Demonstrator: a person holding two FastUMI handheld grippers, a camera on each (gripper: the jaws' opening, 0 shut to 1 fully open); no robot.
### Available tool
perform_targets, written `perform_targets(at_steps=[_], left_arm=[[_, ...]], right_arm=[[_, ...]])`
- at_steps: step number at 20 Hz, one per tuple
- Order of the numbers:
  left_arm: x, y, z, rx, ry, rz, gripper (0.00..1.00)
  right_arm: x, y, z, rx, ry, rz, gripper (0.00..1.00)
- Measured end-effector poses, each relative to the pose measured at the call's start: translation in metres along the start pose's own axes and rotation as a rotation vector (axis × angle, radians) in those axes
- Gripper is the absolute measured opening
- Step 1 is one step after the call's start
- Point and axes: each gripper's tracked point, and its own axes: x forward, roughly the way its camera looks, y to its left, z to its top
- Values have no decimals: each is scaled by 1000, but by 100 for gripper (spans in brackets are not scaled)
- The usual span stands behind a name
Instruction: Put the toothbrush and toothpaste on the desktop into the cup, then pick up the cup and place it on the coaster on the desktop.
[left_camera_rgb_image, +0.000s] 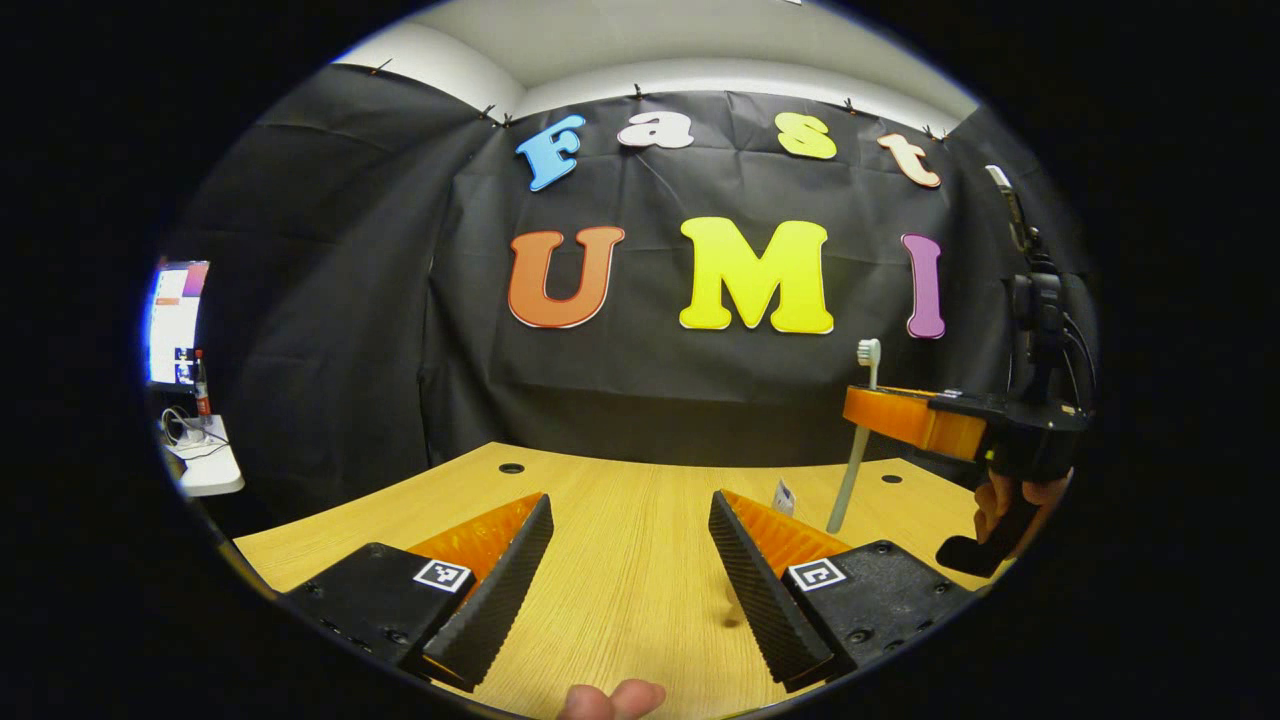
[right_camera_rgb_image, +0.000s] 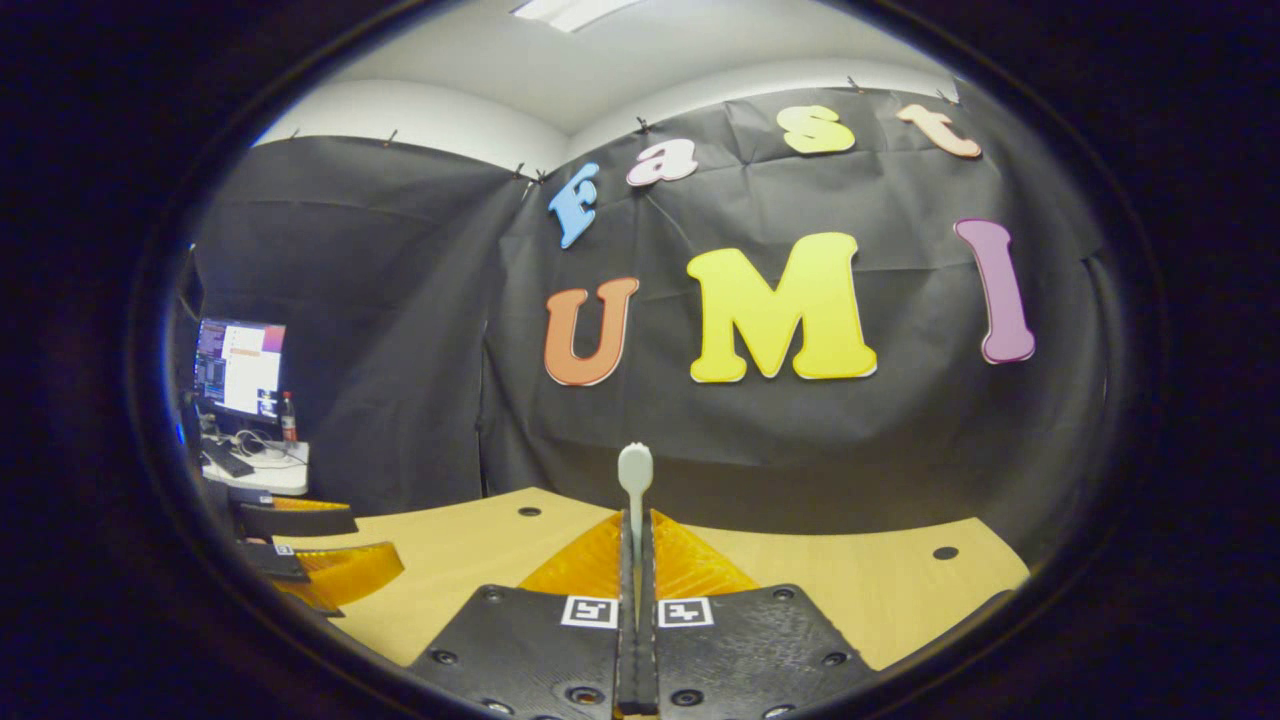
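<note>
A white toothbrush stands nearly upright above the wooden desktop at the right of the left gripper view, bristle head up. My right gripper is shut on its handle, and a hand holds that gripper. In the right gripper view the toothbrush rises out of the closed fingers of my right gripper. My left gripper hovers low over the desktop, open, with nothing between its fingers. It also shows at the left edge of the right gripper view as the left gripper.
A small white object pokes up behind my left gripper's right finger; I cannot tell what it is. Round holes mark the desktop's back edge. A side table with a monitor and bottle stands far left.
</note>
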Motion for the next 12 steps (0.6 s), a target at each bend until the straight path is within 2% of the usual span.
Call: perform_targets(at_steps=[6, 10, 12], left_arm=[[-10, 22, -6, -16, 14, 31, 99], [-11, 19, -9, -36, 26, 25, 99], [-11, 20, -13, -39, 38, 28, 99]], right_arm=[[22, 1, -19, 2, 32, -15, 0], [27, -3, -28, -6, 47, -14, 2], [26, -2, -37, 1, 73, -2, 36]])
